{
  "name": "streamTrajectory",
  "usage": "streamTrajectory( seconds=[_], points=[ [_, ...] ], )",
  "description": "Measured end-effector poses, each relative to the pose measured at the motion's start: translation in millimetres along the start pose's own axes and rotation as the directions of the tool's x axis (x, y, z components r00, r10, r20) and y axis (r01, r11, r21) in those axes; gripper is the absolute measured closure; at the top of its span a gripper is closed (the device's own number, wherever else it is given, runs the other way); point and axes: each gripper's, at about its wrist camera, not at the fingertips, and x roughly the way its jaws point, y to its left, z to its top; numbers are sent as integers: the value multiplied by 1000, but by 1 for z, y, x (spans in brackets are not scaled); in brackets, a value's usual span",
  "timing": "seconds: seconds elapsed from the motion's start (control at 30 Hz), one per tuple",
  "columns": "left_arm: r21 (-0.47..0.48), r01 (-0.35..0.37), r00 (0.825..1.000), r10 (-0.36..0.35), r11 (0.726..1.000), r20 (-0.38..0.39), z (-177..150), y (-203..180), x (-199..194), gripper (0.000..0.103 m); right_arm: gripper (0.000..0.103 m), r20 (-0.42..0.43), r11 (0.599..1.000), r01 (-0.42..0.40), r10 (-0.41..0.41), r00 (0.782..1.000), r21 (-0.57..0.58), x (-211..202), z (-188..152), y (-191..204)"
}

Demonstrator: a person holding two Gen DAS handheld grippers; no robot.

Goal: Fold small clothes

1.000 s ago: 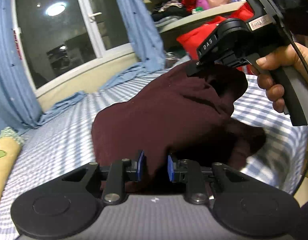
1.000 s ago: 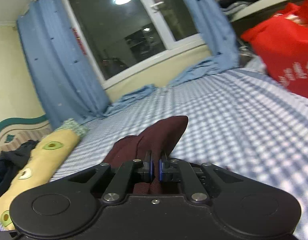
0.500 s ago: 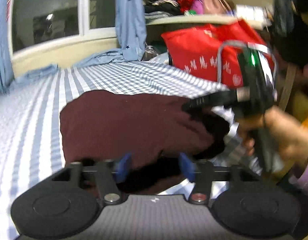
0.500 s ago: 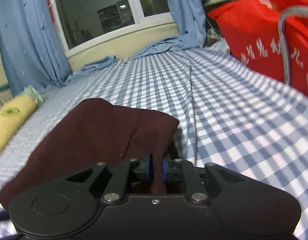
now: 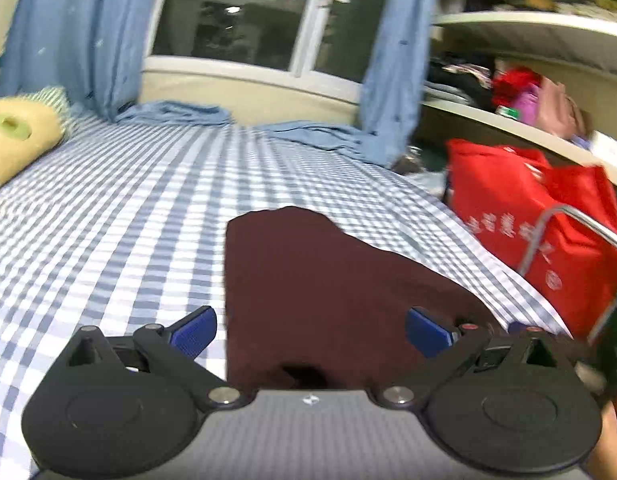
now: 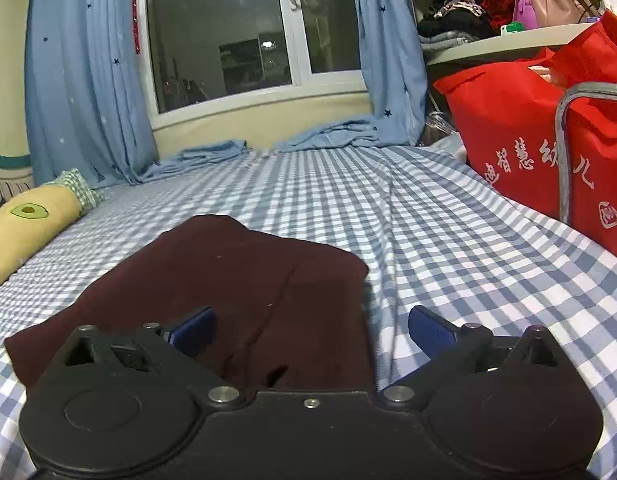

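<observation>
Left gripper: jaws spread wide, nothing pinched. The blue pads sit low in the frame, one over the checks, the other over the cloth's right part.

Right gripper: also wide open and holding nothing — its left pad is over the dark cloth, the right pad over bare sheet.

Maroon garment: lying flat on the bed, lower centre of the right wrist view, with a fold line or seam running down its right part. In the left wrist view the maroon garment fills the lower middle and runs under the gripper body. Can't tell what kind of clothing it is.

Bed sheet: blue and white checks, covers most of both frames, a few creases right of the garment.

Red bag: right edge of the frame, white characters and a grey strap, sitting by the bed's right side. Blurry in the left view.

Yellow pillow: left edge, avocado print, well apart from the garment.

Curtains: blue with small stars, either side of the dark window — their hems pool on the far end of the bed.

Shelf: upper right, piled with clothes and bags.
</observation>
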Motion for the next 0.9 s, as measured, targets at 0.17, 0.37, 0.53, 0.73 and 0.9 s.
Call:
streamTrajectory(
  seconds=[0.17, 0.37, 0.53, 0.73, 0.9],
  points=[
    [6, -66, 993, 66, 998, -100, -8, 14, 34, 1, 1, -35, 999, -9, 11, 999, 51, 11, -20, -4],
    [-111, -4, 992, -11, 994, -129, -48, 40, 43, 0, 1, -48, 983, -46, 56, 997, 177, 26, -56, -17],
    [-171, 13, 989, -38, 985, -145, -72, 55, 49, 0, 1, 71, 992, -30, 21, 997, 126, 20, -82, -8],
    [-225, 27, 988, -61, 974, -144, -79, 64, 55, 0, 1, 95, 988, -53, 39, 995, 146, 21, -85, -14],
    [-210, 11, 989, -41, 978, -141, -78, 59, 52, 0, 1, 109, 987, -64, 48, 993, 149, 21, -88, -15]
  ],
)
